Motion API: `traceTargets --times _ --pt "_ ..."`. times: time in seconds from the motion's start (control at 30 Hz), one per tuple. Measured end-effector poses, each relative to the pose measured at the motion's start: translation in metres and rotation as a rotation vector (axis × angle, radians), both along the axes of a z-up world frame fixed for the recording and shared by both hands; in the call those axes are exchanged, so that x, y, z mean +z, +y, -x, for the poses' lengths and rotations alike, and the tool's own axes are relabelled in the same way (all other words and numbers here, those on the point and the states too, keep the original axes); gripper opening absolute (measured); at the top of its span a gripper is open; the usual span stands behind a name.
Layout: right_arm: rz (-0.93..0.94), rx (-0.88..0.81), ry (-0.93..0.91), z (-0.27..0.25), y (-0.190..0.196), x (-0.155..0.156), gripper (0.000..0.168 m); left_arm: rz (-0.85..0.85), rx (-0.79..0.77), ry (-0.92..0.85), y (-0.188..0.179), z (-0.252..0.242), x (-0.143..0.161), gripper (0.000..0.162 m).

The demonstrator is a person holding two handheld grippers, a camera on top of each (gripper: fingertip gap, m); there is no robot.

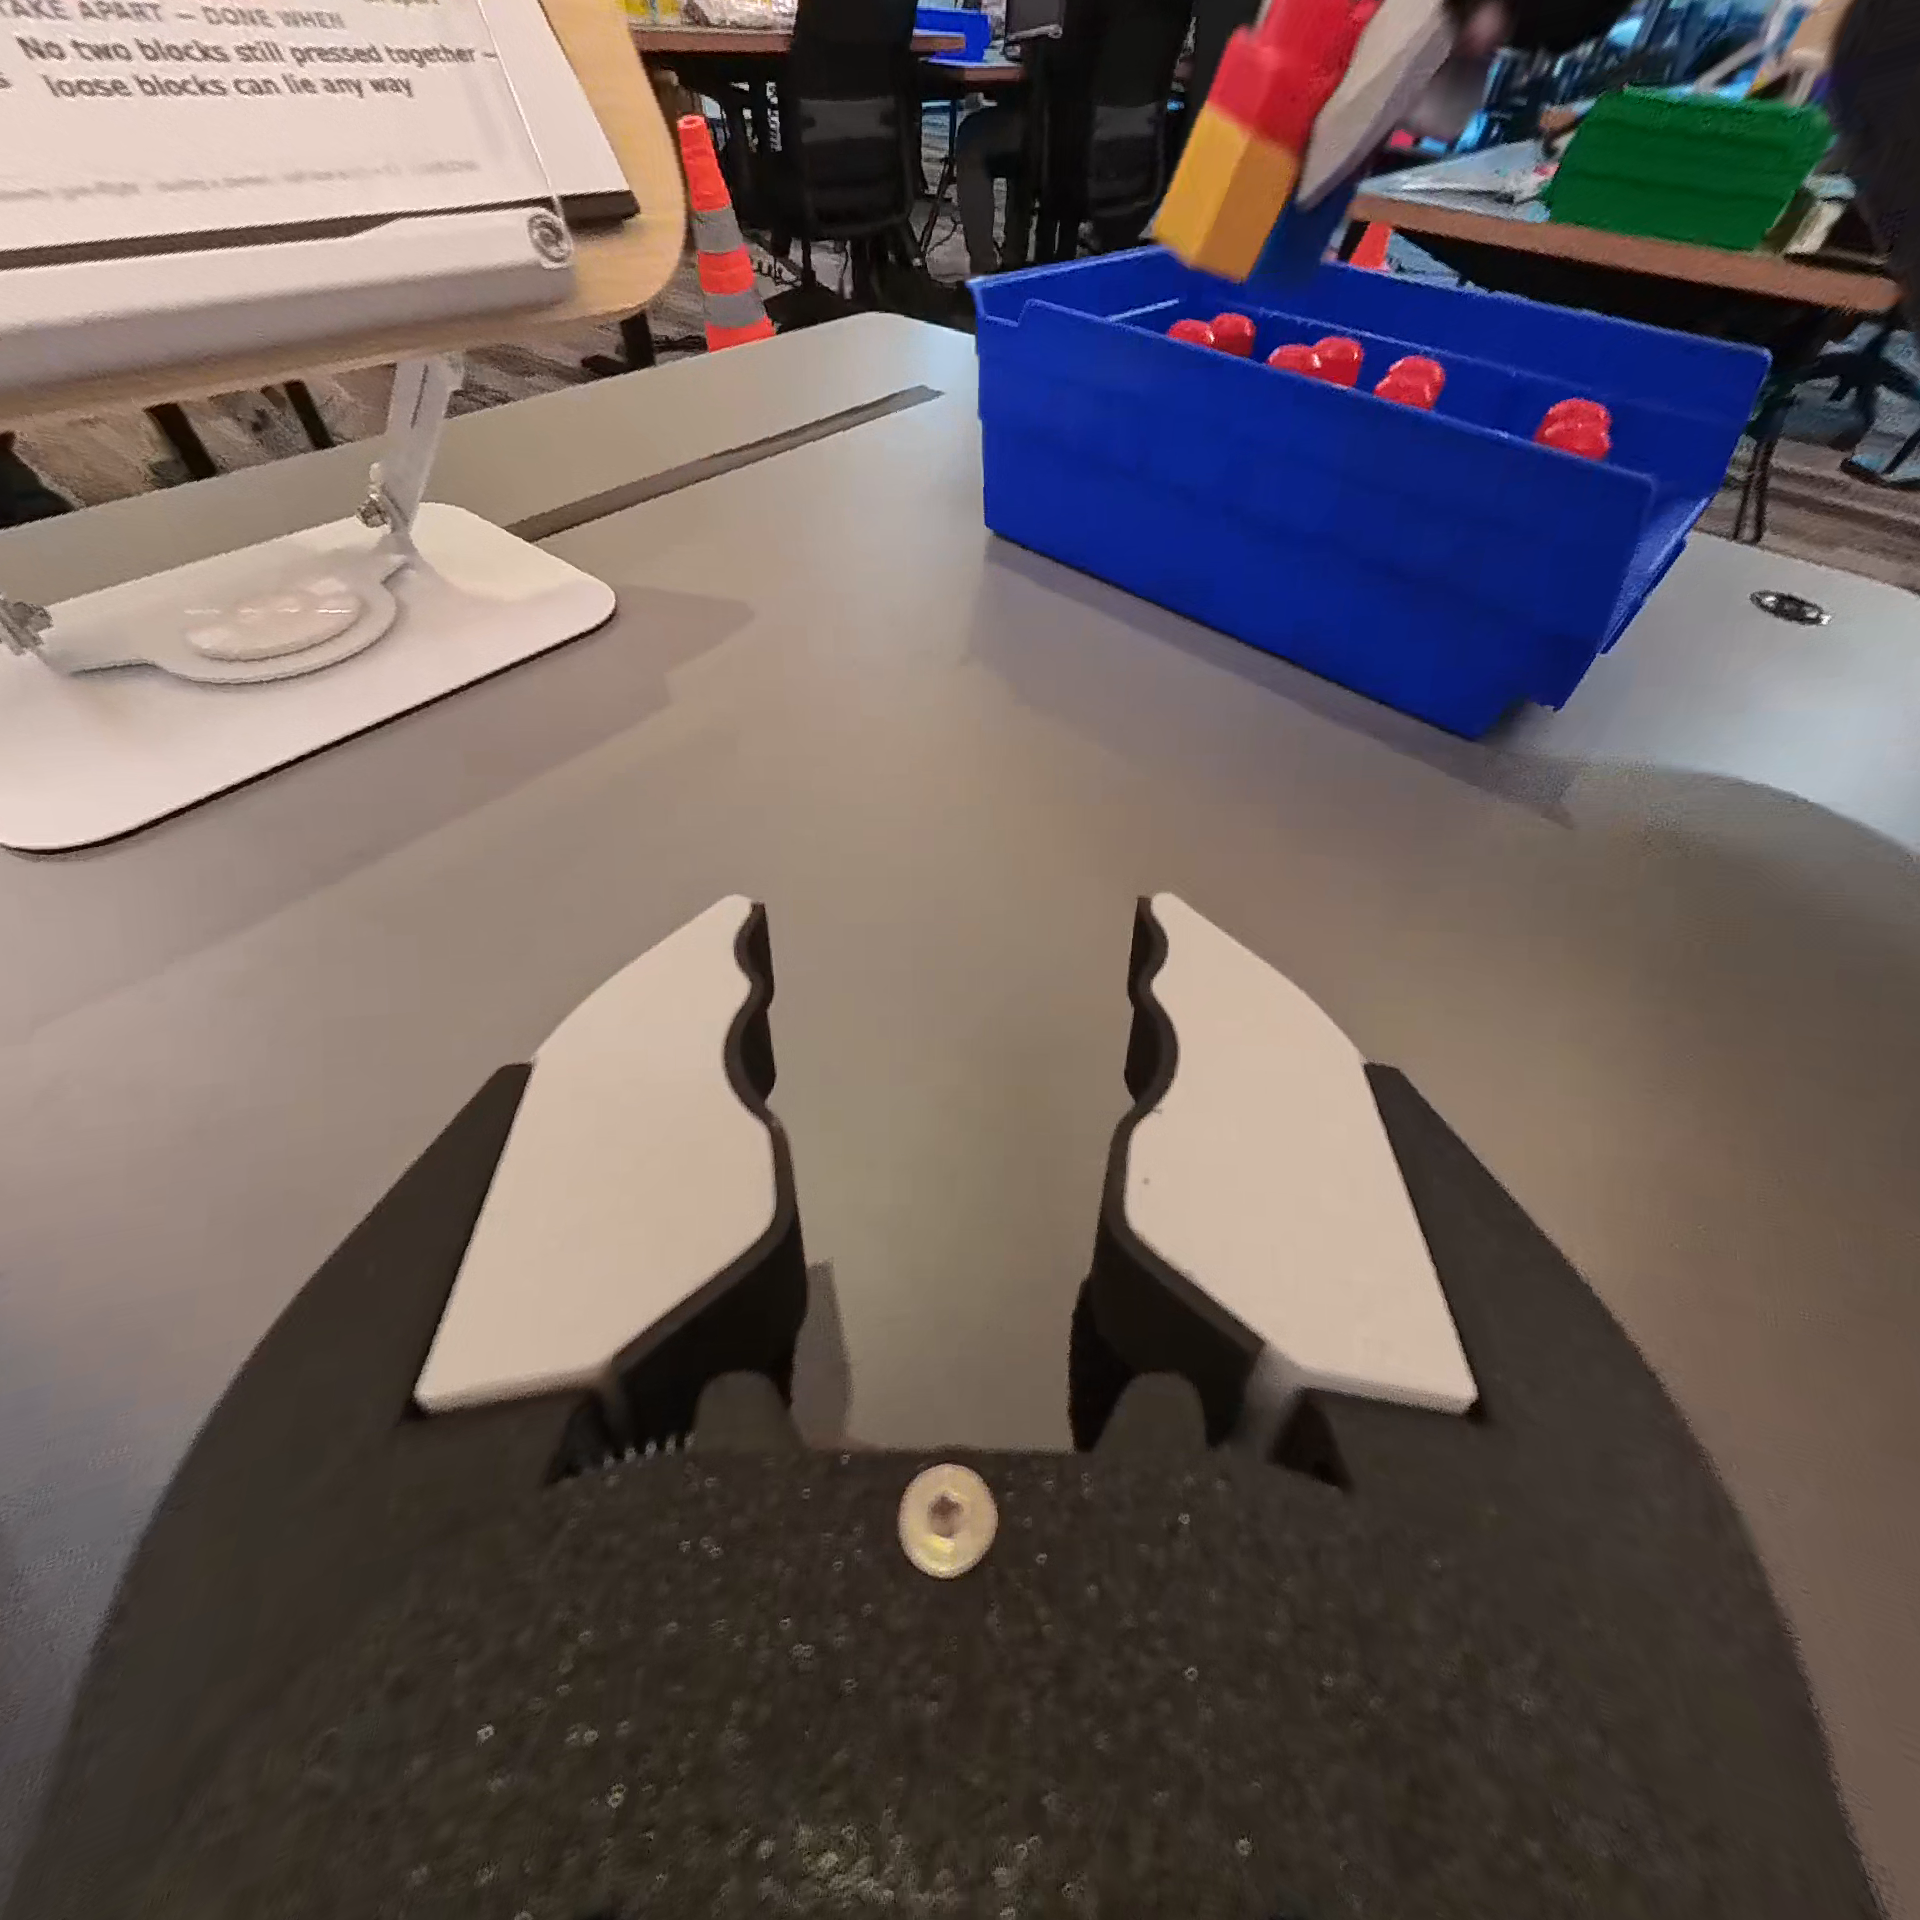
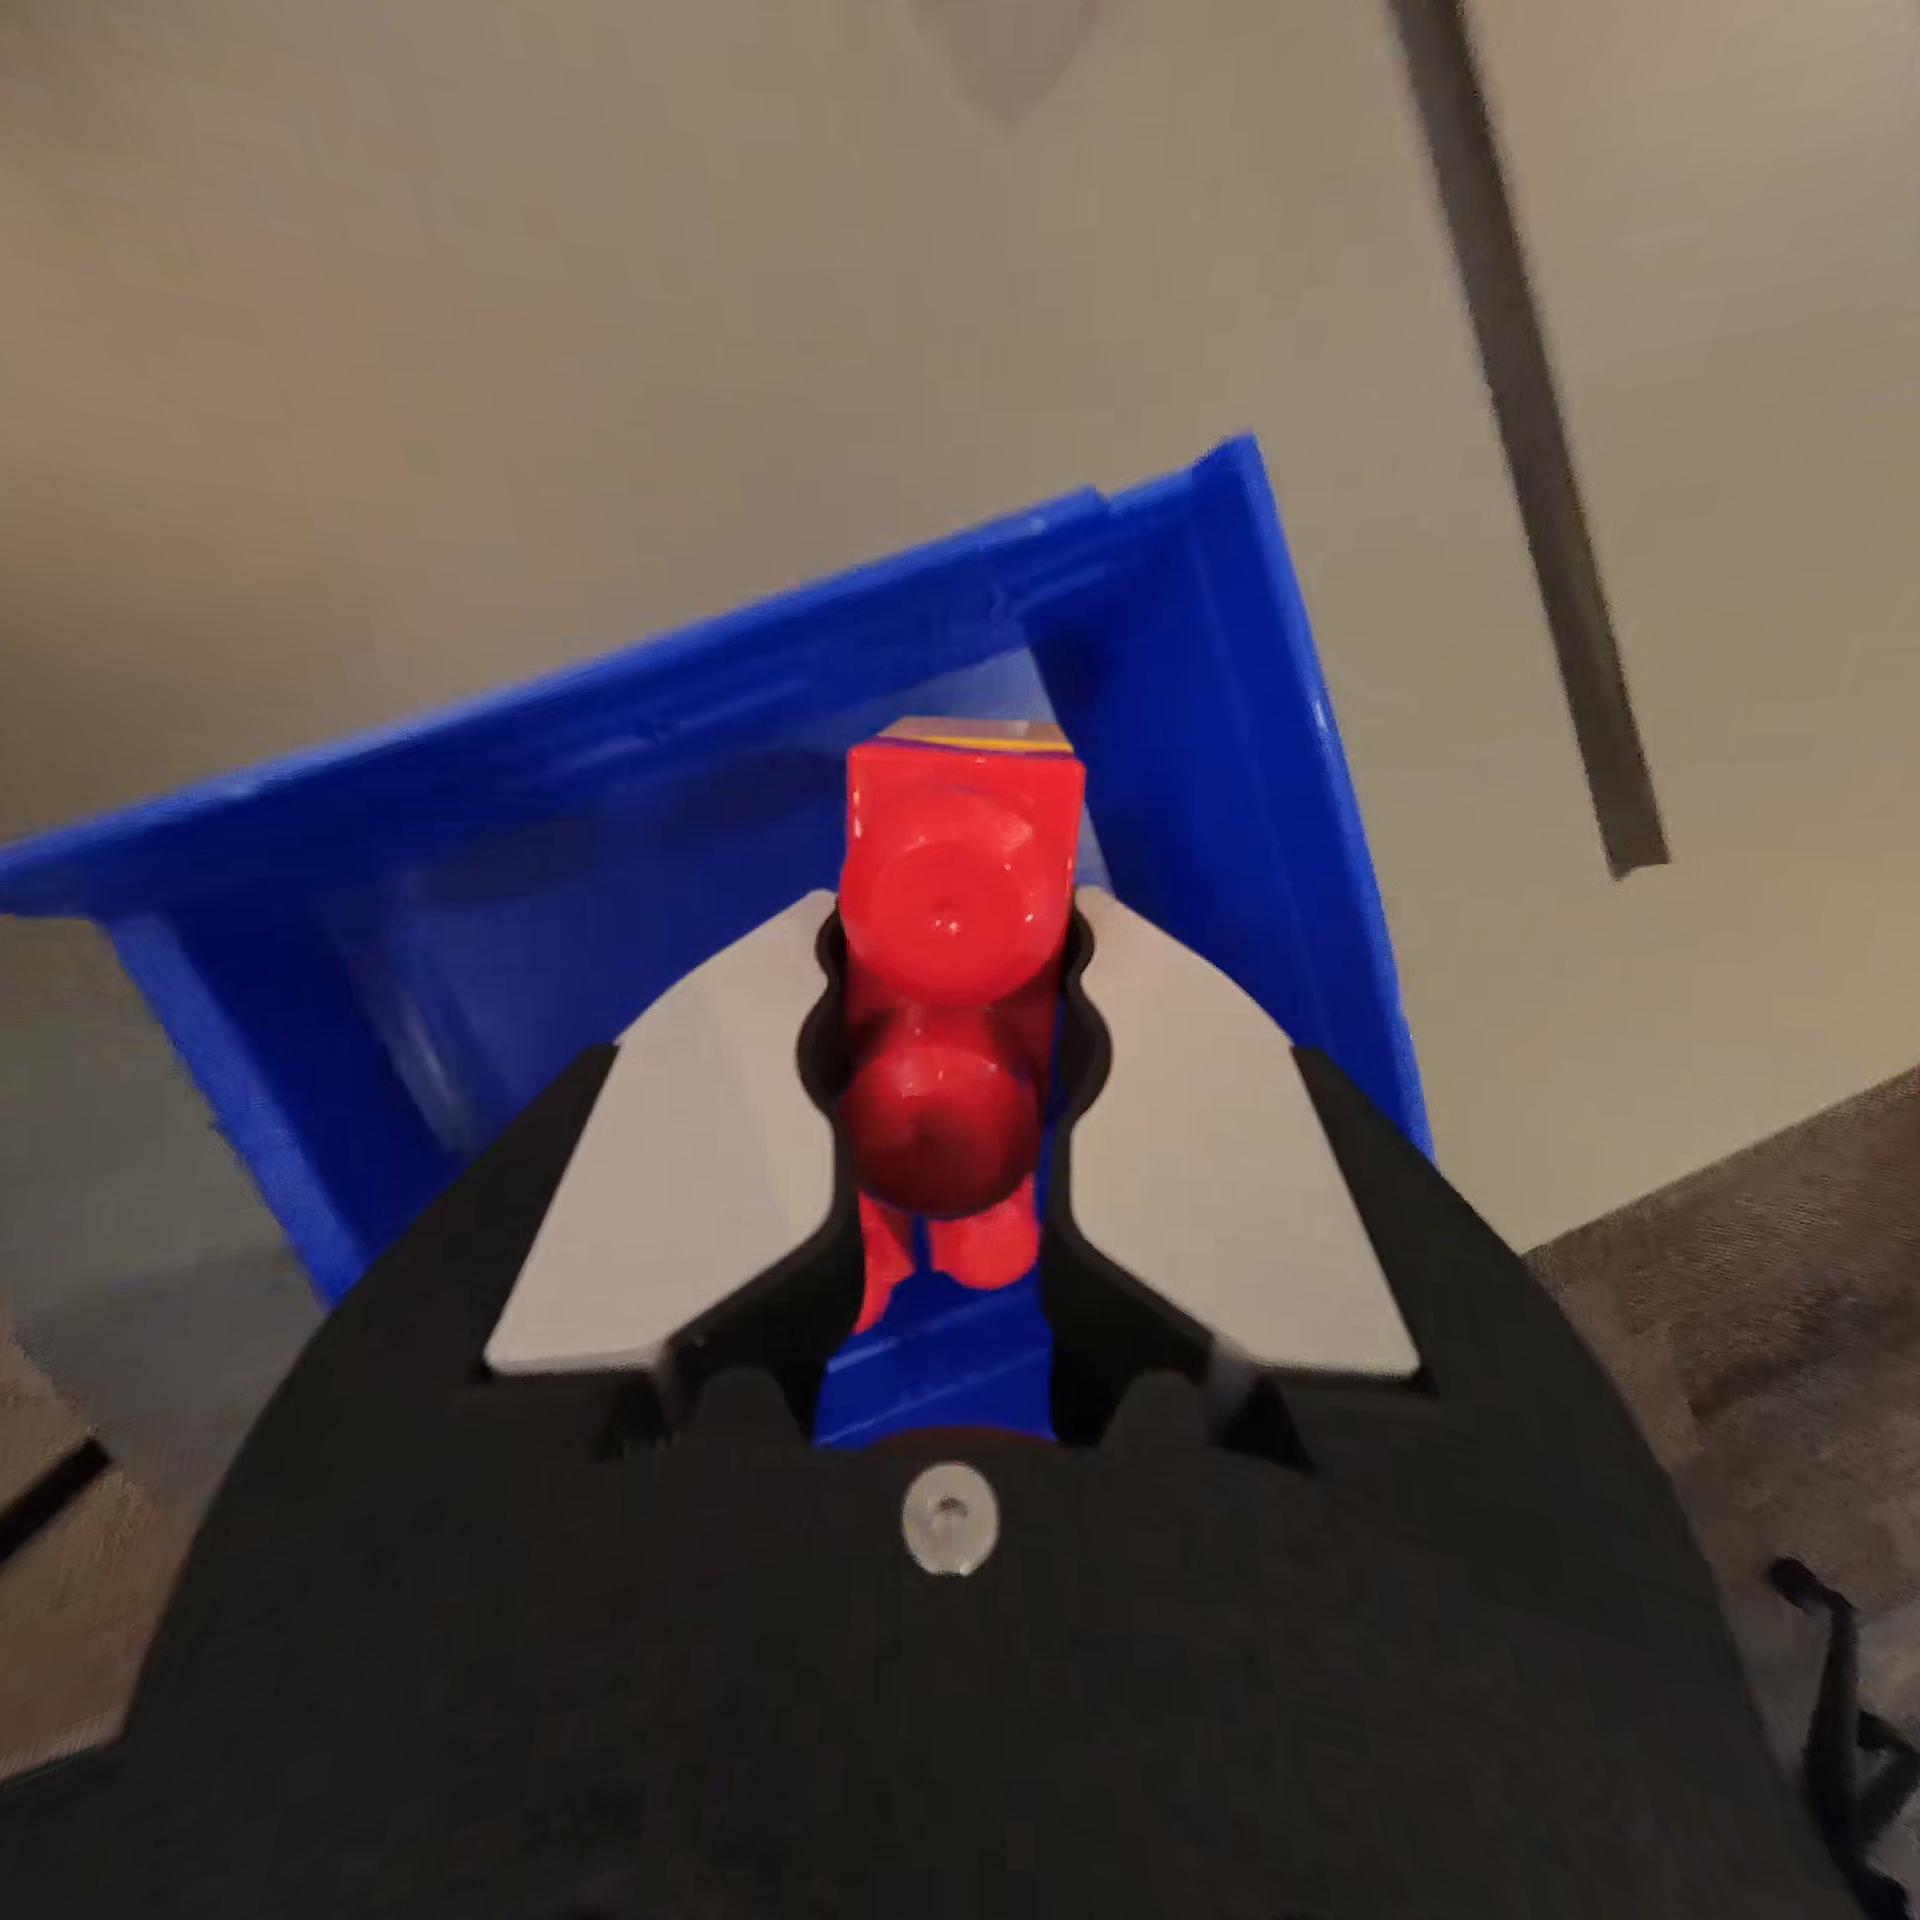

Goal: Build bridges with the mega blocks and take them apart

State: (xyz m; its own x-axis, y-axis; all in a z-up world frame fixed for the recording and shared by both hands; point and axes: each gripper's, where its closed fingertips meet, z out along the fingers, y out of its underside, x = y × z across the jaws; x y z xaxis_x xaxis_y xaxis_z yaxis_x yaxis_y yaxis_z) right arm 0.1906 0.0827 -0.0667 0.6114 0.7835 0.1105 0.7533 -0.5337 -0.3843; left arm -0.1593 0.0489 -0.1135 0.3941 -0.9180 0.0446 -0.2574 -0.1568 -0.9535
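Right claw [image 2: 951, 1023] gripping red block [image 2: 951, 883], left claw [image 1: 951, 997] spread, empty

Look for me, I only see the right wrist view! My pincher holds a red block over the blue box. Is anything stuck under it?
Observer: Yes, a yellow block and a blue block are joined below the red block.
Operator: Is my other pincher helping?
Observer: No, the left gripper is open and empty, low over the table.
Operator: Any more blocks in the box?
Observer: Several red blocks sit in the blue bin.
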Motion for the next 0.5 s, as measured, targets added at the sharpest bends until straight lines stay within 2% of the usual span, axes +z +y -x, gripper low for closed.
traceTargets --times 0.2,0.37,0.5 --pt "0.197 0.099 -0.091 -0.010 0.036 -0.065 0.038 -0.056 0.022 0.045 -0.009 -0.002 -0.004 0.065" --pt "0.206 0.221 -0.210 -0.004 0.046 -0.089 0.038 -0.065 0.044 0.054 -0.012 0.001 -0.006 0.065" --pt "0.200 0.257 -0.259 -0.008 0.047 -0.102 0.038 -0.047 0.049 0.046 -0.012 0.003 -0.008 0.064"
